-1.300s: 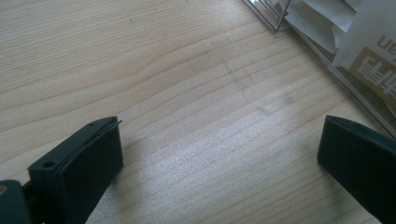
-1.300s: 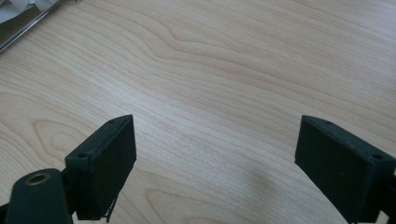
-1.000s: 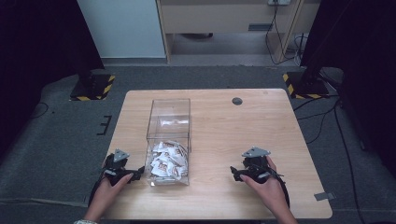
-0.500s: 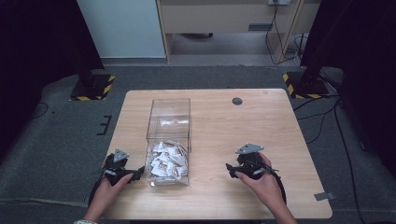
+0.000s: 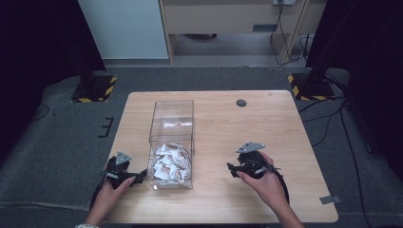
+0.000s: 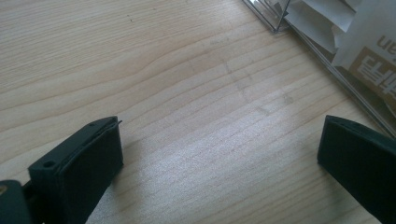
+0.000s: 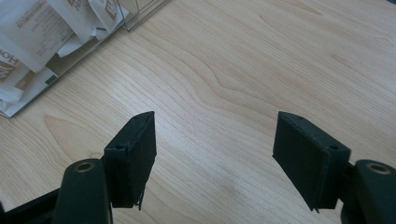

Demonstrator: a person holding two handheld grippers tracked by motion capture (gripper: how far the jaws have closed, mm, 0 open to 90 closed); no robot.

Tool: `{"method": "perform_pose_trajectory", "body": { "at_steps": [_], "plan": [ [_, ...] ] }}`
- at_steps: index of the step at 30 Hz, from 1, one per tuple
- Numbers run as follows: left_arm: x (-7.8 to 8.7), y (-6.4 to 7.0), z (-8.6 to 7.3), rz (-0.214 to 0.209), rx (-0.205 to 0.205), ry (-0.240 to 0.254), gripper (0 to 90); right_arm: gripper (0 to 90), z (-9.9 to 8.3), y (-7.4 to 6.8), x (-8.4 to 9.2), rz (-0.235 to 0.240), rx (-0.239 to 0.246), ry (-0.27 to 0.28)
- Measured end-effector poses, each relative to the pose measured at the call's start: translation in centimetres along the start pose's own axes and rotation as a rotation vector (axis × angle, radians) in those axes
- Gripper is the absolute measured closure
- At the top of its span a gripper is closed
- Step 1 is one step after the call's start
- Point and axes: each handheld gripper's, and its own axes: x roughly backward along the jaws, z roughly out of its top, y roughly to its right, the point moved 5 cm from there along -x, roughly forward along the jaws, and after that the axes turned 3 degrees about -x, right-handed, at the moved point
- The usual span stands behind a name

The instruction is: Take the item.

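A clear plastic box [image 5: 172,105] stands on the wooden table [image 5: 266,128], its near half piled with white sachets [image 5: 170,163]. My left gripper [image 5: 141,175] rests at the box's near left corner. It is open, with bare wood between its jaws [image 6: 219,135] and the box wall [image 6: 280,18] and sachets [image 6: 369,42] just ahead on the right. My right gripper [image 5: 231,168] hovers to the right of the box, pointing toward it. It is open [image 7: 214,122] with nothing between the jaws, which have just been closing. The sachets [image 7: 32,32] lie ahead on its left.
A small dark round cap [image 5: 241,102] sits in the tabletop near the far edge. Black stands with yellow-striped bases [image 5: 95,88] flank the table on the grey floor. Wood shows between the box and the right gripper.
My right gripper has shifted left toward the box and lifted slightly off the table. The left gripper and the box have not moved.
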Motion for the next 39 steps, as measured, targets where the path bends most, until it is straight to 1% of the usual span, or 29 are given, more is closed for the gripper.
{"method": "perform_pose_trajectory", "body": {
  "at_steps": [6, 13, 17, 18, 19, 25, 30, 36, 37, 39],
  "plan": [
    [0.0, 0.0, 0.0, 0.0, 0.0, 0.0, 0.0, 31.8, 1.0, -0.2, 0.1, 0.001, 0.024, -0.006],
    [0.0, 0.0, 0.0, 0.0, 0.0, 0.0, 0.0, 32.0, 1.9, -0.3, 0.0, -0.006, 0.037, -0.012],
    [0.0, 0.0, 0.0, 0.0, 0.0, 0.0, 0.0, 34.0, 2.6, -0.4, 0.0, -0.005, 0.044, -0.003],
    [0.0, 0.0, 0.0, 0.0, 0.0, 0.0, 0.0, 34.9, 2.8, -0.5, 0.0, -0.003, 0.044, 0.0],
    [0.0, 0.0, 0.0, 0.0, 0.0, 0.0, 0.0, 37.4, 3.2, -0.7, 0.1, 0.006, 0.057, 0.003],
    [0.0, 0.0, 0.0, 0.0, 0.0, 0.0, 0.0, 41.6, 4.0, -1.1, 0.1, 0.021, 0.081, 0.006],
    [0.0, 0.0, 0.0, 0.0, 0.0, 0.0, 0.0, 44.9, 4.5, -1.3, -0.1, 0.03, 0.077, 0.004],
    [0.0, 0.0, 0.0, 0.0, 0.0, 0.0, 0.0, 45.5, 5.2, -1.6, 0.0, 0.036, 0.081, 0.011],
    [0.0, 0.0, 0.0, 0.0, 0.0, 0.0, 0.0, 45.2, 5.3, -1.7, 0.0, 0.043, 0.081, 0.006],
    [0.0, 0.0, 0.0, 0.0, 0.0, 0.0, 0.0, 45.4, 5.5, -1.9, 0.0, 0.042, 0.09, 0.002]
  ]
}}
